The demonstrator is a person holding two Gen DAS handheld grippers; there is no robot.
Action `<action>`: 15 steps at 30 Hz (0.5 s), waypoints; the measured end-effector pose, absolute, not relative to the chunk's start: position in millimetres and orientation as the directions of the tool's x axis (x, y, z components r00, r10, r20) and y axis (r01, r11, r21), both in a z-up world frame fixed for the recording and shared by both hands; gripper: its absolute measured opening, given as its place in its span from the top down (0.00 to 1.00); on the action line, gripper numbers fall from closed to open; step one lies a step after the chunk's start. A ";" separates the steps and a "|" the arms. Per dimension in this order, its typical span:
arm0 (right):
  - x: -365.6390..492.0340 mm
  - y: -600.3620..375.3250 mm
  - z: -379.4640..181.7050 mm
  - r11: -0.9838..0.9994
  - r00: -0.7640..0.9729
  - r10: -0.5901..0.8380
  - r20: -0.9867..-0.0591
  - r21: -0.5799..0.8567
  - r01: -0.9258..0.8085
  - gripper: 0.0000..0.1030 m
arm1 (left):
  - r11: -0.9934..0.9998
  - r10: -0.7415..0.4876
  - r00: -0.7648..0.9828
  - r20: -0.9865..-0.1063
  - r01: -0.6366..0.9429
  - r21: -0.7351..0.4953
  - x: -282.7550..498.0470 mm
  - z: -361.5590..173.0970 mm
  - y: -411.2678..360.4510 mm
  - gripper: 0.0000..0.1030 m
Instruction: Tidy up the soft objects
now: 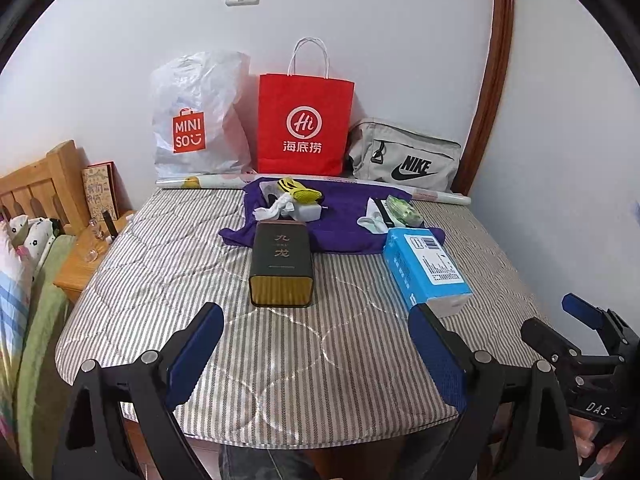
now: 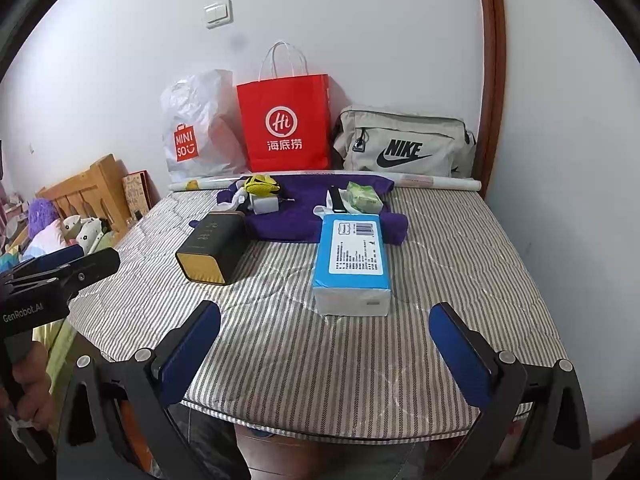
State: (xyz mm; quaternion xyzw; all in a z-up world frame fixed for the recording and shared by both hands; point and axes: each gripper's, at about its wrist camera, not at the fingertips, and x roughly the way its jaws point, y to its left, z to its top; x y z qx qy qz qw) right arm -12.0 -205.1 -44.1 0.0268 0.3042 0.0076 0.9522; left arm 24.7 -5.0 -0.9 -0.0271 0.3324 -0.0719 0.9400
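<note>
Grippers idle, both low over the near edge of the striped mattress (image 1: 168, 264), aimed at the far wall. Left hand-held gripper (image 1: 316, 344): fingers spread wide, nothing between them. Right hand-held gripper (image 2: 324, 348): same, wide apart and empty; in the left view only its far fingertip and linkage show at the right edge.

Purple cloth (image 1: 344, 216) lies crumpled at the far middle of the mattress, long axis left-right. On it, a yellow-black soft item (image 1: 300, 192), white crumpled fabric (image 1: 276, 208) and a green packet (image 2: 362, 198); exact type of each is hard to make out.

Dark box (image 1: 282, 264) lies flat, long axis near-far, gold end facing near, far end touching the cloth. Blue tissue pack (image 2: 352, 256) lies right of it, long axis roughly near-far, white end near.

Against the far wall: Miniso bag (image 1: 196, 120), red paper bag (image 1: 304, 124), Nike bag (image 1: 404, 156). A rolled sheet (image 2: 436, 182) lies along their base, partly hidden by the cloth.
</note>
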 end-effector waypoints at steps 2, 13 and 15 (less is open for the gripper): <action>-12.9 -204.1 -43.0 0.998 0.818 0.031 -0.574 0.055 0.001 0.00 | 0.987 -0.160 0.767 -0.622 0.120 -0.106 24.4 -1.4 -4.2 0.09; -18.6 -205.2 -38.5 0.998 0.827 0.025 -0.562 0.055 0.007 0.00 | 0.986 -0.168 0.762 -0.626 0.126 -0.111 23.6 -3.4 -5.3 0.09; -19.6 -205.4 -38.2 0.998 0.827 0.026 -0.561 0.056 0.006 0.00 | 0.986 -0.168 0.762 -0.626 0.127 -0.110 23.0 -3.2 -5.8 0.09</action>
